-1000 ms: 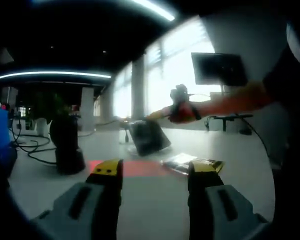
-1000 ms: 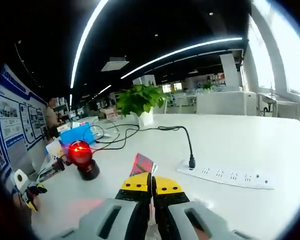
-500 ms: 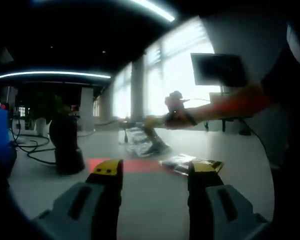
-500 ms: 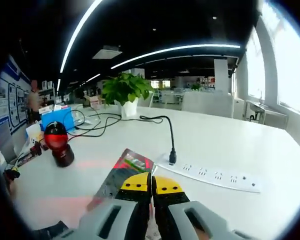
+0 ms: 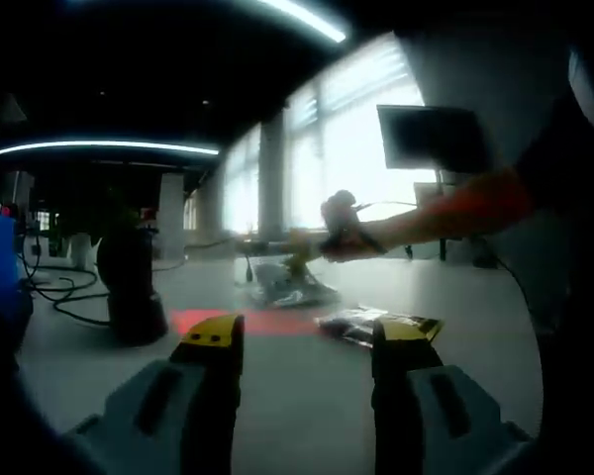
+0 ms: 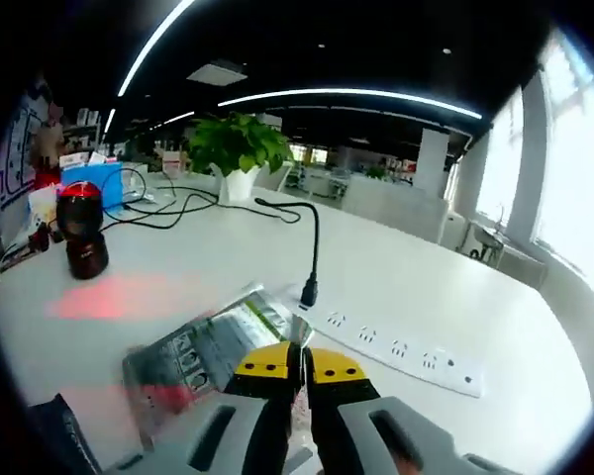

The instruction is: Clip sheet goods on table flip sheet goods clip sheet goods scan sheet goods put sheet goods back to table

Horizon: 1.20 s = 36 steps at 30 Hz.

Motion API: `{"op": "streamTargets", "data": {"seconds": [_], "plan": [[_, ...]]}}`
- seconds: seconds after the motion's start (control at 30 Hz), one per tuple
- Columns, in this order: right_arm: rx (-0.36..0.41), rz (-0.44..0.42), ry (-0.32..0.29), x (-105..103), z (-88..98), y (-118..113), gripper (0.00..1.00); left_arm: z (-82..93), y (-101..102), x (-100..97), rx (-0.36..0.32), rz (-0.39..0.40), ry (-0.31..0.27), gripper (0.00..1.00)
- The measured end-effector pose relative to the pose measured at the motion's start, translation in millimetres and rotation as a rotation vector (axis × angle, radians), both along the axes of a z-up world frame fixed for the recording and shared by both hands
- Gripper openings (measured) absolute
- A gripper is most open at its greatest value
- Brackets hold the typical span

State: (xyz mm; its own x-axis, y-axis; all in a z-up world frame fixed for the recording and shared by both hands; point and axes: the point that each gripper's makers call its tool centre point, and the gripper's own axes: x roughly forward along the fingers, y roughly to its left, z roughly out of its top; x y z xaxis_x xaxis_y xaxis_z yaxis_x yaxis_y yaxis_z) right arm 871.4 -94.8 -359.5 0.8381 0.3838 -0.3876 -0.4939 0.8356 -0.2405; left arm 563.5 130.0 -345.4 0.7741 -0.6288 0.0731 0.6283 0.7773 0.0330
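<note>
Both yellow-tipped fingers of the right gripper (image 6: 299, 362) are pressed together on the near edge of a flat packet of sheet goods (image 6: 210, 346), which lies low over the white tabletop (image 6: 396, 287). The packet is a thin, glossy, clear-fronted sleeve with dark printed panels, a green strip and a red patch near its corner. Beyond it a white power strip (image 6: 391, 343) lies flat, a black cable (image 6: 311, 242) plugged into its end. Farther toward the far edge stands a dark cylindrical scanner (image 6: 80, 230) with a red top, and a red glow (image 6: 114, 296) falls on the tabletop beside it. A leafy potted plant (image 6: 235, 155) stands at the far edge.

In the left gripper view, the left gripper (image 5: 307, 341) holds its fingers apart, nothing between them. Just past them a second flat packet (image 5: 378, 325) rests on the tabletop, and the right gripper shows farther off with its packet.
</note>
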Motion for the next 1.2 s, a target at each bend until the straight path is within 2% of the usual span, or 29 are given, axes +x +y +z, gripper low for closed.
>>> {"op": "streamTargets", "data": {"seconds": [0.2, 0.47, 0.7, 0.83, 0.9, 1.0, 1.13, 1.2], "plan": [[-0.054, -0.028, -0.034, 9.2, -0.1, -10.8, 0.15, 0.2, 0.7, 0.2, -0.002, 0.003, 0.000, 0.45], [0.010, -0.071, -0.051, 10.3, 13.2, -20.4, 0.26, 0.7, 0.8, -0.1, -0.002, 0.004, -0.002, 0.45], [0.064, -0.055, -0.064, -4.4, 25.4, -12.3, 0.32, 1.4, 4.1, 1.5, -0.005, 0.004, -0.006, 0.45], [0.079, -0.007, -0.067, -26.2, 28.4, 1.6, 0.37, 1.6, 4.7, 2.3, -0.005, 0.003, -0.007, 0.45], [0.096, 0.001, -0.061, -22.4, 30.0, 3.7, 0.37, 1.2, 6.7, 4.0, -0.003, 0.003, -0.007, 0.45], [0.137, 0.007, -0.050, -35.1, 31.1, 10.9, 0.36, 1.0, 8.1, 5.1, -0.002, 0.003, -0.008, 0.45], [0.136, 0.019, -0.034, -50.3, 26.3, 20.1, 0.37, 0.7, 10.3, 6.9, -0.001, 0.004, -0.008, 0.45], [0.145, 0.028, -0.017, -50.9, 22.9, 24.6, 0.38, 0.5, 10.7, 7.3, 0.000, 0.005, -0.008, 0.45]]}}
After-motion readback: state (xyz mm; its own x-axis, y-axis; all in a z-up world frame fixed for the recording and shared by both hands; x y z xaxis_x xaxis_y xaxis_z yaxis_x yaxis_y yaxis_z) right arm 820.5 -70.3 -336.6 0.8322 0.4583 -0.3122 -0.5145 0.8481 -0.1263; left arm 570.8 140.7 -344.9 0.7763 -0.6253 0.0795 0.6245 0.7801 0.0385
